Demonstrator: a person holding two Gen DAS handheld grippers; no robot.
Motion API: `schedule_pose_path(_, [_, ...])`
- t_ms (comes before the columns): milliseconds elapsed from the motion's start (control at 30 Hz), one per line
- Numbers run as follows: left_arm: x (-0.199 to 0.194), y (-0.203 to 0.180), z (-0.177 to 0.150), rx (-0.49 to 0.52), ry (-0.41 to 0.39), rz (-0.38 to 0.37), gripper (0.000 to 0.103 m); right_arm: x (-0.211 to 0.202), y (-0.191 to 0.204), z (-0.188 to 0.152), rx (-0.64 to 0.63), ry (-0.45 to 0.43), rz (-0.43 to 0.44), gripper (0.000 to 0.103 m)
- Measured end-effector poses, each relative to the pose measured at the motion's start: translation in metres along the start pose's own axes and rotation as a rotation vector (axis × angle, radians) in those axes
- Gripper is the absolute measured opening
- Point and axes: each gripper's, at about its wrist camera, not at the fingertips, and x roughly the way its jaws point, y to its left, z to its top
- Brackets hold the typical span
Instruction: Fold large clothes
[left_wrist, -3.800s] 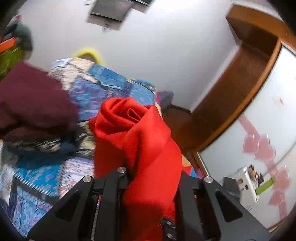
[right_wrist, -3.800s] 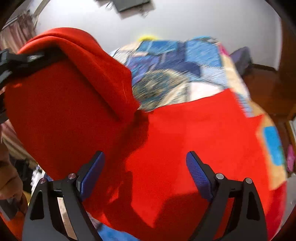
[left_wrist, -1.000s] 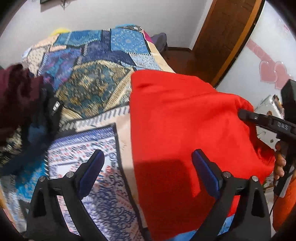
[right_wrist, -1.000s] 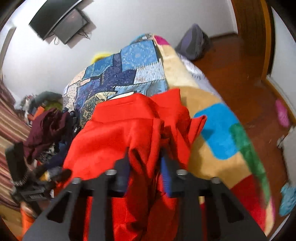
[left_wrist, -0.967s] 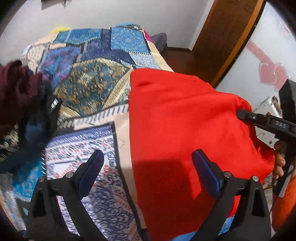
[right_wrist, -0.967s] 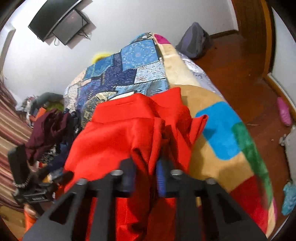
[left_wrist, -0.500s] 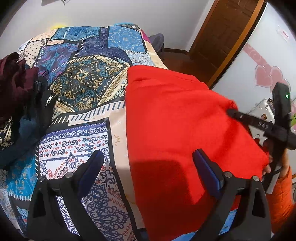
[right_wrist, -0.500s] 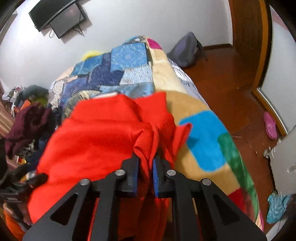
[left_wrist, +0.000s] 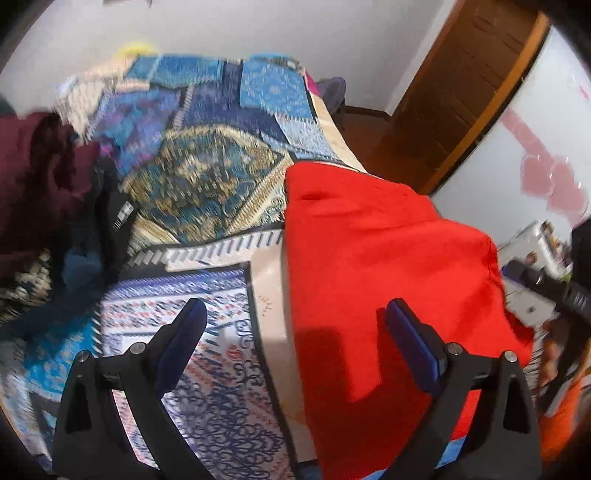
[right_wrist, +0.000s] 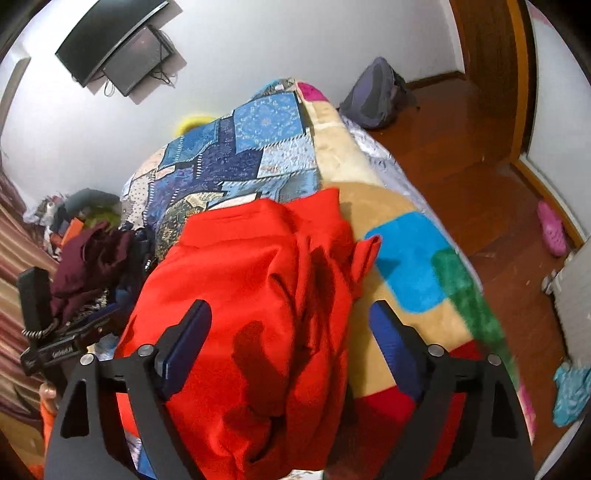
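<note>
A large red garment (left_wrist: 373, 266) lies on the bed, folded over with a straight left edge. In the right wrist view the red garment (right_wrist: 251, 295) is bunched and creased along its right side. My left gripper (left_wrist: 295, 336) is open and empty, above the garment's left edge near the bed's front. My right gripper (right_wrist: 288, 332) is open and empty, just above the bunched part. The right gripper's body shows at the right edge of the left wrist view (left_wrist: 546, 284); the left gripper's body shows at the left of the right wrist view (right_wrist: 55, 343).
The bed has a patchwork blue quilt (left_wrist: 207, 162) and a colour-block blanket (right_wrist: 413, 266). A pile of maroon and dark clothes (left_wrist: 40, 177) lies at the bed's left. A backpack (right_wrist: 376, 92) sits on the wooden floor. A wooden door (left_wrist: 454, 96) stands at the right.
My right gripper has opened and let go of the bunched red fabric, which now rests on the bed. My left gripper stays open and has shifted slightly.
</note>
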Motion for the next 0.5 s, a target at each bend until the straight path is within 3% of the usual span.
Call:
schedule_pose_path(200, [0.05,0.022,0.002,-0.172,0.184,-0.231,0.098,0.04,-0.025,-0.009,0.14,0.155,0.042,0.086])
schedule_pose_path(300, [0.074,0.031,0.004,-0.267,0.265,-0.364,0.098,0.052,-0.037,-0.003,0.197,0.205,0.108,0.086])
schedule_pose_path(400, [0.087,0.037,0.009,-0.314,0.287,-0.419,0.098,0.058,-0.04,0.006,0.207,0.223,0.147,0.086])
schedule_pose_path(433, [0.089,0.038,0.012,-0.288,0.23,-0.42,0.098,0.06,-0.04,0.007,0.209,0.229,0.162,0.086])
schedule_pose_path(500, [0.093,0.038,0.016,-0.277,0.246,-0.449,0.098,0.07,-0.04,0.008,0.215,0.254,0.213,0.086])
